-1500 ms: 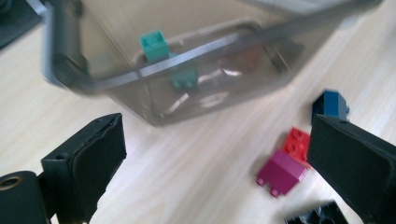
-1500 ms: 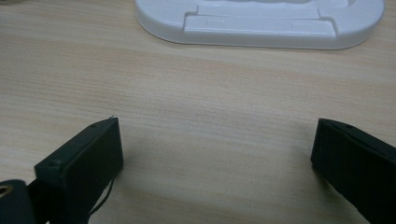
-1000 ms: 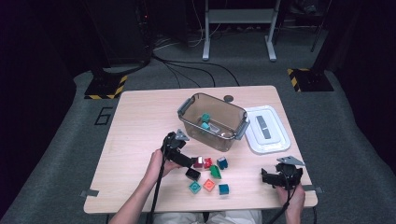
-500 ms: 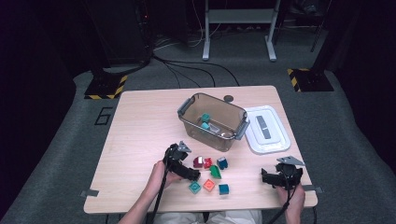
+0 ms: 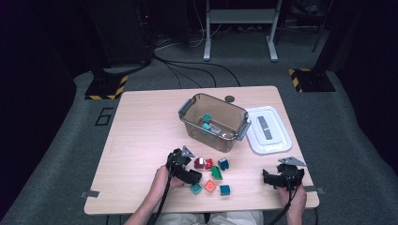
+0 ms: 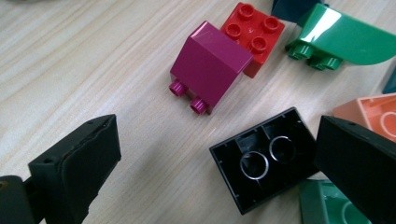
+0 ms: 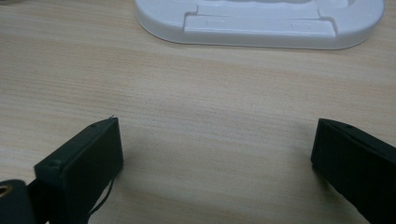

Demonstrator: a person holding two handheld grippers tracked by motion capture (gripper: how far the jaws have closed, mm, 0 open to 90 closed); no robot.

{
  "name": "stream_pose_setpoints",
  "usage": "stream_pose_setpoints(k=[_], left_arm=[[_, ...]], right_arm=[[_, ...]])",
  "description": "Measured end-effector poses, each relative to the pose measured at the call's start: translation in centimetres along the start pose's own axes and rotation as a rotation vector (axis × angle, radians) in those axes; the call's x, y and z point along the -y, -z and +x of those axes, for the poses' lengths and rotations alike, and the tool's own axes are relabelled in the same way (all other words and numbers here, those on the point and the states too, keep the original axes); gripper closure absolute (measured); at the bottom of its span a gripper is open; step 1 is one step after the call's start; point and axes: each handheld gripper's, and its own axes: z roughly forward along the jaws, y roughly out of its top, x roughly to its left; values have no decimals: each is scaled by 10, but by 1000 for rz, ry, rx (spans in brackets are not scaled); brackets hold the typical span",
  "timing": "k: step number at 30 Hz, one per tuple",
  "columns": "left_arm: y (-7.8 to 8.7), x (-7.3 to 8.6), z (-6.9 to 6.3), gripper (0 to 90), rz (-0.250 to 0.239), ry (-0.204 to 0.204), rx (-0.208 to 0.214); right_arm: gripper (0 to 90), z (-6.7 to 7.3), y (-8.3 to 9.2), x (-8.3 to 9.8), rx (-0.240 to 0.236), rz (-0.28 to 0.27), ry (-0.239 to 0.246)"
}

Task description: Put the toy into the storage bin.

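My left gripper [image 5: 191,176] is open and low over a cluster of toy bricks near the table's front. In the left gripper view an upside-down black brick [image 6: 266,172] lies on the wood between the jaws of my left gripper [image 6: 217,158], close to the right one. Beyond it lie a magenta brick [image 6: 210,65], a red brick [image 6: 254,32] and a green curved brick [image 6: 341,39]. An orange brick [image 6: 373,116] sits at the right edge. My right gripper [image 5: 277,177] rests open at the front right, and in its own view the gripper [image 7: 215,154] has bare wood between its jaws.
A clear brown bin [image 5: 213,122] with a few teal pieces inside stands mid-table. Its white lid [image 5: 267,129] lies flat to its right, also ahead of the right gripper as the lid [image 7: 261,18]. More bricks, teal [image 5: 195,188], orange [image 5: 209,185] and blue-green [image 5: 225,190], lie near the front edge.
My left gripper has moved toward the front of the table and slightly right, coming down over the black brick. The right gripper has stayed where it was.
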Motion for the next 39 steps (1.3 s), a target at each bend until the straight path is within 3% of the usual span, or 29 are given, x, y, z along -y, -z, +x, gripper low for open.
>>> stream_pose_setpoints(k=[11, 18, 22, 32, 35, 39], left_arm=[[0, 4, 14, 44, 1, 42, -32], [4, 8, 26, 204, -39, 77, -4], [7, 10, 28, 256, -47, 94, -15], [20, 6, 21, 139, -84, 87, -9], [14, 6, 19, 77, -59, 93, -10], [5, 10, 19, 61, -33, 105, 0]], right_arm=[[15, 0, 0, 0, 0, 0, 0], [15, 0, 0, 0, 1, 0, 0], [15, 0, 0, 0, 1, 0, 0], [15, 0, 0, 0, 1, 0, 0], [15, 0, 0, 0, 1, 0, 0], [15, 0, 0, 0, 1, 0, 0]])
